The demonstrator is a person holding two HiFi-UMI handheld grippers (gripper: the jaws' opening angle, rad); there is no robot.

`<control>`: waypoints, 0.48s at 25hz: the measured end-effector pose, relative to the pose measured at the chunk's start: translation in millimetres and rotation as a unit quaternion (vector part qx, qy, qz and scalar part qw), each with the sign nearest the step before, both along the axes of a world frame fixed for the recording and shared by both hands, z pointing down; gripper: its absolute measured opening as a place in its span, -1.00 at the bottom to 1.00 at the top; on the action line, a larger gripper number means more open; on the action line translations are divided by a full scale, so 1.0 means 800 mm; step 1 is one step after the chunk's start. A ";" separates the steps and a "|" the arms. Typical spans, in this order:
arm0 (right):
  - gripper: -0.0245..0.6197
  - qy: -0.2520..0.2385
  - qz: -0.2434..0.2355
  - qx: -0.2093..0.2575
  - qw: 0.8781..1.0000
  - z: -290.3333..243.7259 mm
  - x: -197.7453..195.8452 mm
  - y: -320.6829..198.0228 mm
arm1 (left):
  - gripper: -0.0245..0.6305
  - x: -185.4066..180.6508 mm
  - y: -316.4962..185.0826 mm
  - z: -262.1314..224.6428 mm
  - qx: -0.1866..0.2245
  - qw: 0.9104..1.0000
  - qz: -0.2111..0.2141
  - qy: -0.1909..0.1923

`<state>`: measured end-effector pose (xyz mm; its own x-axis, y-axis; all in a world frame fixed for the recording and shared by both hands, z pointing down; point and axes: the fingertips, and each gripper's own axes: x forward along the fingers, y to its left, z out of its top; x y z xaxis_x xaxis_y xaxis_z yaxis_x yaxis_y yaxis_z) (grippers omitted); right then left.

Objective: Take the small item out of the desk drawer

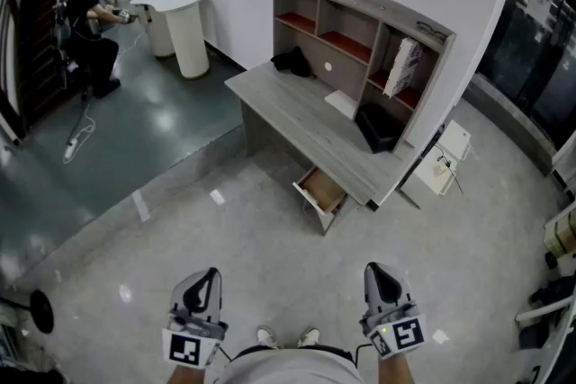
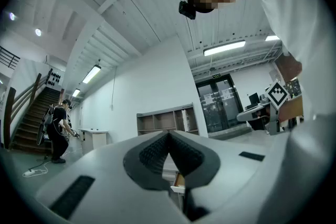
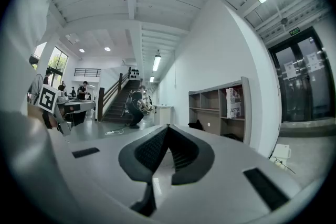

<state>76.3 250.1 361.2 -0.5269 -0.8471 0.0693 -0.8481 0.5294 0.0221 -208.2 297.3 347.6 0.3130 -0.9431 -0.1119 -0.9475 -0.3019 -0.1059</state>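
Observation:
A grey desk (image 1: 288, 108) with a shelf unit on top stands across the floor ahead of me. Its drawer (image 1: 322, 191) is pulled out at the near right corner, and I cannot make out any item inside. A sliver of that drawer (image 2: 179, 180) shows between the left jaws' bases. My left gripper (image 1: 210, 274) (image 2: 169, 134) is shut and holds nothing. My right gripper (image 1: 374, 270) (image 3: 168, 127) also has its pads together at the tips, with nothing in them. Both hang low at the bottom of the head view, well short of the desk.
On the desk lie a black bag (image 1: 378, 129), a white sheet (image 1: 342, 103) and a dark bundle (image 1: 292, 61). A white box (image 1: 447, 159) sits on the floor right of the desk. A person (image 1: 90, 27) crouches by a white table (image 1: 183, 18) at far left.

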 end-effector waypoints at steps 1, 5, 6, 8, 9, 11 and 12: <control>-0.86 0.000 -0.001 0.000 1.000 0.001 -0.003 0.000 | -0.87 -0.002 0.001 0.002 -0.001 1.000 0.000 0.000; -0.86 0.004 -0.001 -0.003 1.000 0.003 -0.016 0.001 | -0.87 -0.012 0.002 0.009 -0.007 1.000 0.003 0.001; -0.86 0.006 0.000 -0.004 1.000 0.003 -0.020 0.002 | -0.87 -0.015 0.002 0.010 -0.009 1.000 0.005 0.002; -0.86 0.008 -0.001 -0.009 1.000 0.004 -0.029 0.003 | -0.87 -0.020 0.000 0.014 -0.015 1.000 0.010 0.004; -0.86 0.005 -0.004 -0.012 1.000 0.005 -0.033 0.004 | -0.87 -0.022 -0.002 0.018 -0.017 1.000 0.015 0.005; -0.86 -0.008 -0.008 -0.017 1.000 0.008 -0.040 0.007 | -0.87 -0.022 -0.007 0.027 -0.020 0.999 0.026 0.004; -0.86 -0.013 -0.006 -0.020 1.000 0.010 -0.041 0.009 | -0.87 -0.022 -0.009 0.033 -0.023 0.999 0.033 0.003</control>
